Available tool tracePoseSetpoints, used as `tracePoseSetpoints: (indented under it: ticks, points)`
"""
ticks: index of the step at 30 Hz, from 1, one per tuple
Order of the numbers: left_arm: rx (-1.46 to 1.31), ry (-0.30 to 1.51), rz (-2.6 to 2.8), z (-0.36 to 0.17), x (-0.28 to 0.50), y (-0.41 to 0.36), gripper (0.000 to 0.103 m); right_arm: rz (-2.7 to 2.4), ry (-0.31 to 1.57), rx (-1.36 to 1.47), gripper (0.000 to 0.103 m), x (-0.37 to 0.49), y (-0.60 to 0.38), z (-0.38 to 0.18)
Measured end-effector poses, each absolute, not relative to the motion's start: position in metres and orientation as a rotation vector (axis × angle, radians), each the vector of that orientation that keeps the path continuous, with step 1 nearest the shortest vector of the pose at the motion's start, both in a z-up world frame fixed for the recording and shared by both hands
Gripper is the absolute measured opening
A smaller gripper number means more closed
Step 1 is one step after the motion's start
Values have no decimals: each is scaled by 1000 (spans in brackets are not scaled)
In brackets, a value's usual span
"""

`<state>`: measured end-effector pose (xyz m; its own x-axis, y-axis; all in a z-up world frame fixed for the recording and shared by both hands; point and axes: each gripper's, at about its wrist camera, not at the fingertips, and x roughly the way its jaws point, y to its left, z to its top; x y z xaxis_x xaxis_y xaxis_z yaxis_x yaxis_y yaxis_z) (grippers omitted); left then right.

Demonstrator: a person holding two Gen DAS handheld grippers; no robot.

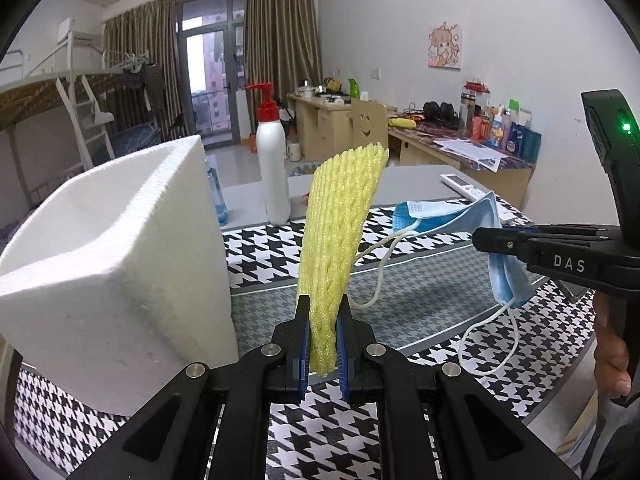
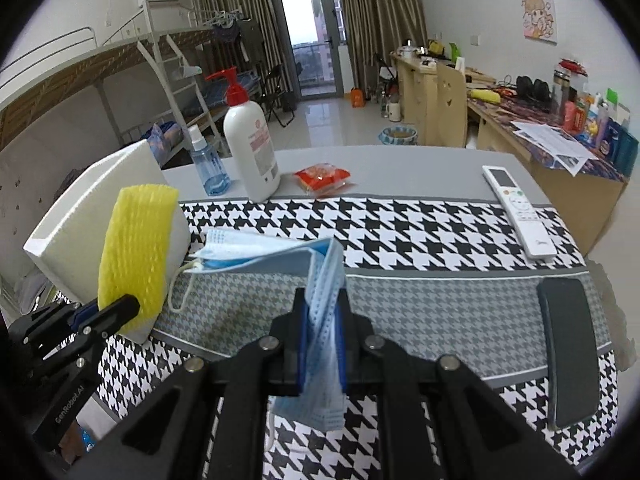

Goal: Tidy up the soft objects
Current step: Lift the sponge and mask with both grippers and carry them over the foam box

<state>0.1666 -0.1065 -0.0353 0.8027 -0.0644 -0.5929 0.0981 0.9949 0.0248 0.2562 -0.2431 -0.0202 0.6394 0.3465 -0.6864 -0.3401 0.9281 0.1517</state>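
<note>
Two soft items are in transit: we find the left hand-held gripper (image 1: 324, 344) clamped on a yellow foam net sleeve (image 1: 340, 240) beside the white foam box (image 1: 120, 248), the right hand-held gripper (image 2: 322, 344) clamped on a blue face mask (image 2: 280, 256) above the worktop (image 2: 400, 168); next, we judge, comes release into the box.

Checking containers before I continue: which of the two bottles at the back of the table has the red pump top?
The tall white opaque bottle. The clear blue spray bottle beside it is shorter, with a white nozzle.
</note>
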Motion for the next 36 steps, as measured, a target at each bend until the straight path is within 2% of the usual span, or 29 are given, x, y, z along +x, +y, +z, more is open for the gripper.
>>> tracePoseSetpoints:
  ticks: [36]
  points:
    - [90,478,-100,12,153,-96,12,356,629,49,15,229,-242,27]
